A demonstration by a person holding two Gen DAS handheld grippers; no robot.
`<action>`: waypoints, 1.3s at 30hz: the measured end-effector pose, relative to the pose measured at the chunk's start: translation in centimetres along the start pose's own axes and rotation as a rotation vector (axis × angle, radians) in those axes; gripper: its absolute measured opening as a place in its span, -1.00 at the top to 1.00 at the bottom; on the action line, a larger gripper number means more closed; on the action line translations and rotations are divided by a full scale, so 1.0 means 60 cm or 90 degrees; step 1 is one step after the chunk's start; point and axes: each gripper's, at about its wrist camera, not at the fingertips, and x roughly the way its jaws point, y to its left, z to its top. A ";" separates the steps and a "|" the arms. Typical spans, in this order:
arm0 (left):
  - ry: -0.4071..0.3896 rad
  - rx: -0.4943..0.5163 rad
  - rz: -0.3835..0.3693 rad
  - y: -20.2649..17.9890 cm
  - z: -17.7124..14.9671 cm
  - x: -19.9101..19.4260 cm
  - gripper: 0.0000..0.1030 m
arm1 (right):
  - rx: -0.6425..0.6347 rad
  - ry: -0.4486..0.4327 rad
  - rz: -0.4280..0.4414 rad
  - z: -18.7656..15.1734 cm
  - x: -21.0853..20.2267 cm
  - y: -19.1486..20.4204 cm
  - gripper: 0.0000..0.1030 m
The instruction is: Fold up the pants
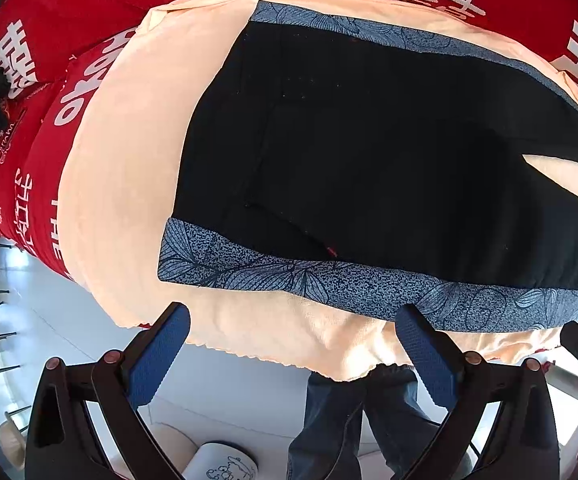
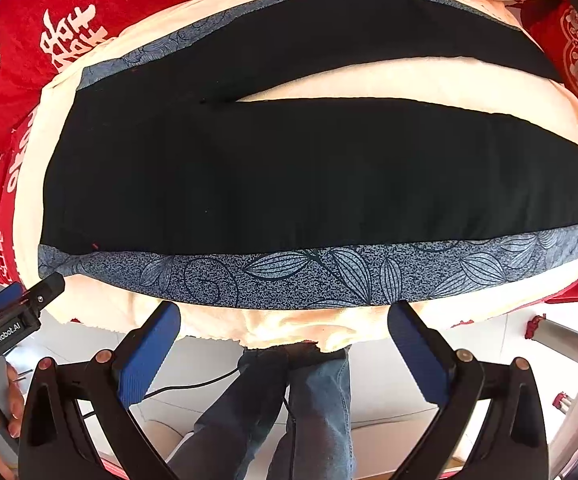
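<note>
While the pants (image 2: 309,176) are spread flat on the cream blanket (image 2: 289,328), long axis crosswise, their patterned edge is faced by both empty, wide-open grippers; right gripper (image 2: 285,344) nearer mid-leg; left gripper (image 1: 293,344) nearer the waist.

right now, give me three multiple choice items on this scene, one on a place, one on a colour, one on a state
1. Where do the black pants with blue leaf-print side bands lie?
A. on the cream blanket
B. on the floor
C. on a chair

2. What colour is the cover with white characters under the blanket?
A. green
B. red
C. grey

3. How does the right gripper stand?
A. shut on the pants
B. shut on the blanket
C. open, holding nothing

Answers: 1 A, cream cloth shows all round the pants and between the legs; 2 B, red shows past the blanket's edges; 3 C, its blue padded fingers stand wide apart short of the near band. The left gripper is open too.
</note>
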 end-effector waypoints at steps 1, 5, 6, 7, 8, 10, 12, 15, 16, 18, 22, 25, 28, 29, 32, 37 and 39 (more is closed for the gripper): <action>0.000 0.001 0.000 0.000 0.001 0.001 -1.00 | 0.001 0.001 0.003 0.000 0.000 -0.001 -1.00; 0.001 0.000 0.001 -0.001 0.002 0.003 -1.00 | 0.006 0.004 0.005 -0.001 0.003 -0.001 -1.00; 0.001 0.001 0.000 0.000 0.002 0.003 -1.00 | 0.006 0.004 0.003 0.001 0.003 0.000 -1.00; 0.002 0.001 0.001 0.000 0.003 0.003 -1.00 | 0.006 0.005 0.005 0.001 0.003 0.000 -1.00; 0.002 0.001 0.001 0.000 0.003 0.003 -1.00 | 0.006 0.007 0.007 0.002 0.004 0.000 -1.00; 0.002 0.001 0.001 0.001 0.003 0.003 -1.00 | 0.005 0.009 0.007 0.002 0.005 0.001 -1.00; 0.003 0.001 0.000 0.001 0.004 0.004 -1.00 | 0.005 0.011 0.010 0.002 0.007 0.003 -1.00; 0.003 0.000 -0.001 0.001 0.004 0.005 -1.00 | 0.006 0.015 0.013 0.003 0.009 0.004 -1.00; 0.004 0.001 -0.001 0.002 0.004 0.006 -1.00 | 0.006 0.015 0.013 0.003 0.010 0.005 -1.00; 0.005 0.000 -0.002 0.003 0.005 0.008 -1.00 | 0.005 0.017 0.014 0.004 0.011 0.006 -1.00; 0.008 -0.004 -0.002 0.006 0.006 0.011 -1.00 | 0.004 0.020 0.019 0.004 0.013 0.008 -1.00; 0.010 -0.006 -0.003 0.008 0.007 0.013 -1.00 | 0.009 0.023 0.030 0.006 0.016 0.006 -1.00; 0.010 -0.006 -0.002 0.008 0.009 0.012 -1.00 | 0.008 0.025 0.037 0.006 0.016 0.006 -1.00; 0.009 -0.006 -0.001 0.008 0.010 0.012 -1.00 | 0.007 0.026 0.040 0.007 0.017 0.006 -1.00; 0.008 -0.005 -0.001 0.007 0.013 0.012 -1.00 | 0.004 0.029 0.046 0.010 0.017 0.006 -1.00; 0.009 -0.006 -0.002 0.008 0.017 0.012 -1.00 | 0.006 0.030 0.048 0.016 0.018 0.006 -1.00; 0.011 -0.009 -0.005 0.010 0.018 0.013 -1.00 | 0.009 0.033 0.063 0.018 0.019 0.006 -1.00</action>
